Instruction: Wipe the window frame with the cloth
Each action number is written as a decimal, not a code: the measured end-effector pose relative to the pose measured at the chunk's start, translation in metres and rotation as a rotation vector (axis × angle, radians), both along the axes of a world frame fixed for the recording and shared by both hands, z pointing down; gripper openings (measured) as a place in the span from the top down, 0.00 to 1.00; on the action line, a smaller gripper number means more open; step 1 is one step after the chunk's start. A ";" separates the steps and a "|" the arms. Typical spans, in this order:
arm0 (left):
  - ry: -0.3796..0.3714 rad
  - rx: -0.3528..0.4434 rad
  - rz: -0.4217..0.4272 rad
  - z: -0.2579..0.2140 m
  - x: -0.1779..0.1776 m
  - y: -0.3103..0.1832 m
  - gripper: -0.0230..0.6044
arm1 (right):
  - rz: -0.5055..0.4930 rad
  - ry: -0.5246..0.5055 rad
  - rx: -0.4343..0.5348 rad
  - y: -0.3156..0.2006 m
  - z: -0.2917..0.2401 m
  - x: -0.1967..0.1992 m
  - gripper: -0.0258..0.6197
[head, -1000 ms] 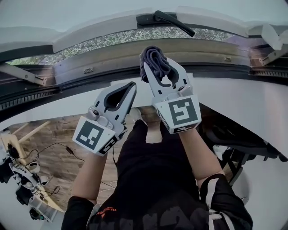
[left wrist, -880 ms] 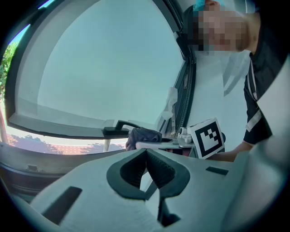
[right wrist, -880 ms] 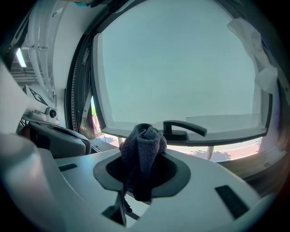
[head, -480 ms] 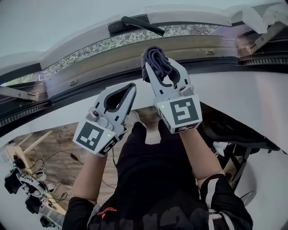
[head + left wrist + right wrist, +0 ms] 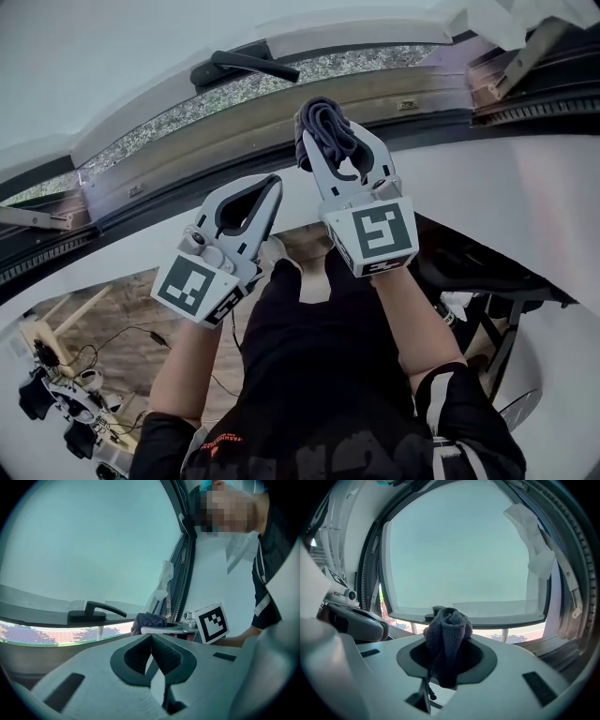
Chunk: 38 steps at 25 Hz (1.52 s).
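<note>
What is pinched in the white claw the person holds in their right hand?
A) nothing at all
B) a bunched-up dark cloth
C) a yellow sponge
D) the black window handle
B: the right gripper view shows the right gripper with its jaws closed on a bunched dark cloth, while the left gripper has its jaws together with nothing between them.

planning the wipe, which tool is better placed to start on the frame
Right. The right tool is shut on the bunched dark grey cloth, close to the tan window frame; the left tool is shut and empty.
</note>
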<state>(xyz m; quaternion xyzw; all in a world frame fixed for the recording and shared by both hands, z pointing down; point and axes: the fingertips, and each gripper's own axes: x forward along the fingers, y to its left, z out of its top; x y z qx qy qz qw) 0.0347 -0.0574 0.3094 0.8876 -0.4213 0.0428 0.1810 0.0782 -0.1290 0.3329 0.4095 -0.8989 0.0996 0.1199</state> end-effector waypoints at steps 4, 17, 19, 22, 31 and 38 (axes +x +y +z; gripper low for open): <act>0.001 0.004 0.017 -0.002 0.013 -0.004 0.93 | 0.022 0.003 0.001 -0.004 -0.001 0.016 0.79; 0.005 0.006 0.071 -0.003 0.056 -0.017 0.93 | 0.099 0.010 0.010 -0.021 -0.003 0.071 0.79; 0.006 0.003 0.078 -0.002 0.062 -0.019 0.93 | 0.112 0.012 0.009 -0.024 -0.003 0.080 0.79; 0.011 -0.003 0.089 0.000 0.072 -0.024 0.93 | 0.135 0.016 0.010 -0.030 -0.003 0.095 0.79; 0.017 0.000 0.136 0.000 0.106 -0.039 0.93 | 0.186 0.026 0.015 -0.044 -0.003 0.135 0.79; 0.023 -0.001 0.170 0.001 0.131 -0.049 0.93 | 0.237 0.032 0.018 -0.055 -0.003 0.168 0.79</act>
